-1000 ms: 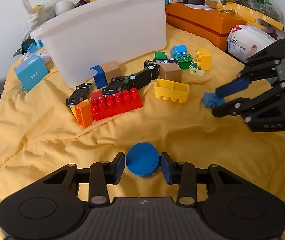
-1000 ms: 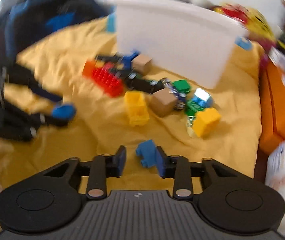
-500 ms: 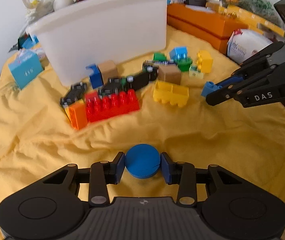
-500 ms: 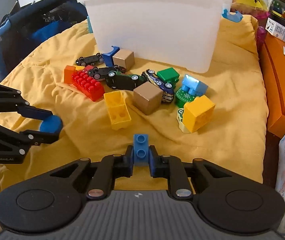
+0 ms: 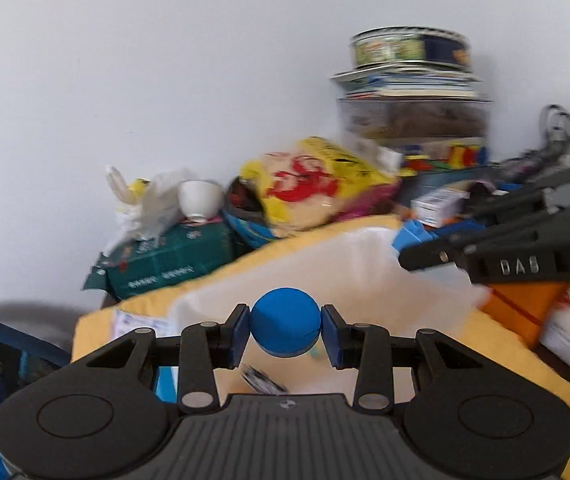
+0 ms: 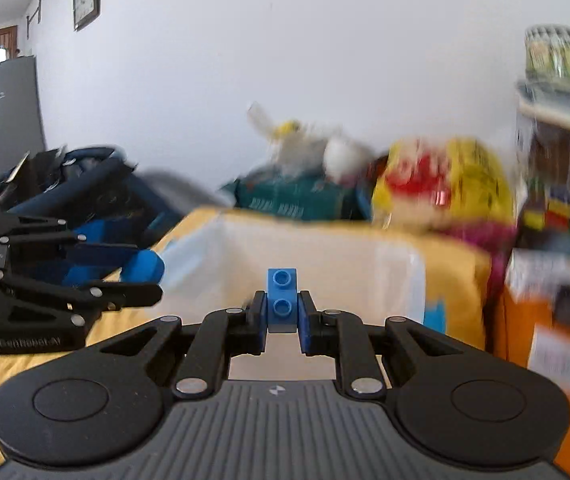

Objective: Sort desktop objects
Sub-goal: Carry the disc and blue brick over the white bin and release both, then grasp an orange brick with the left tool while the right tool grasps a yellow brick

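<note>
The left gripper [image 5: 285, 334] was clenched on a blue disc [image 5: 285, 327], and the right gripper [image 6: 282, 317] gripped a small blue brick [image 6: 282, 298] with its studs facing the camera. Both things were held in the air in front of the white bin [image 6: 325, 256], which stood on the yellow cloth [image 6: 457, 280].

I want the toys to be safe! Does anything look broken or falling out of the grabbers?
Nothing looks broken or slipping. The left gripper squeezes the blue ball evenly between its pads, and the right gripper pinches the blue brick upright, studs facing the camera. Both are by the white bin. The pictures are blurry, though.
</note>
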